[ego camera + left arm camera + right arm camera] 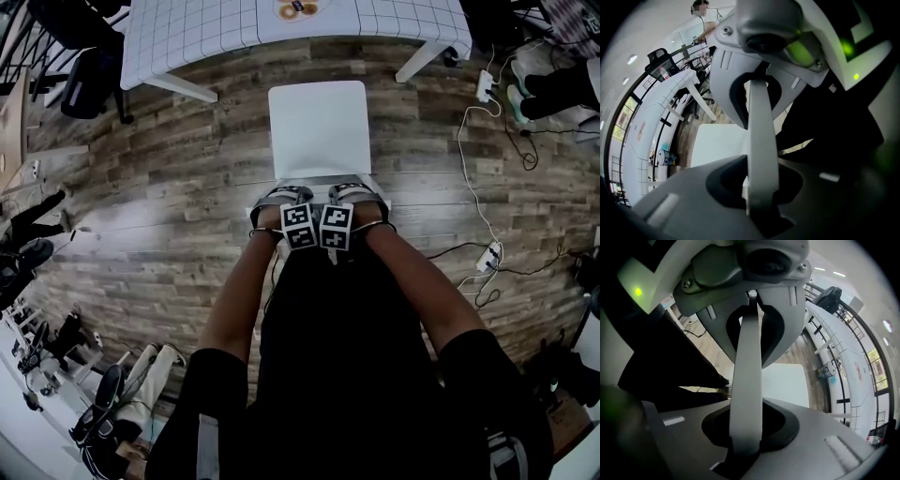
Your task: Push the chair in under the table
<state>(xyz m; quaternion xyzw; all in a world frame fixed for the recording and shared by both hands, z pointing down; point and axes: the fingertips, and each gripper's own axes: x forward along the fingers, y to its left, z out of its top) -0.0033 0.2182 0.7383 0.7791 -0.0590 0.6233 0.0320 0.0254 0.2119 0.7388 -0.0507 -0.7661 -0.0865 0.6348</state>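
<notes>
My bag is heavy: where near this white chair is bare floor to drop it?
The wood floor left of the chair, below the table leg, is bare; so is the strip between chair and cables. Crowded: cables and power strips at right, shoes at lower left.

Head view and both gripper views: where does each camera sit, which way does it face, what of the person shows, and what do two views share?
Head view: on the head, facing steeply down at the chair and table; shows forearms, torso, left gripper, right gripper.
Left gripper view: on the left gripper, facing down along its jaws, clamped on the backrest; dark clothing at right.
Right gripper view: on the right gripper, likewise; dark clothing at left.
Shared: both gripper views show backrest, seat, the other gripper.
</notes>
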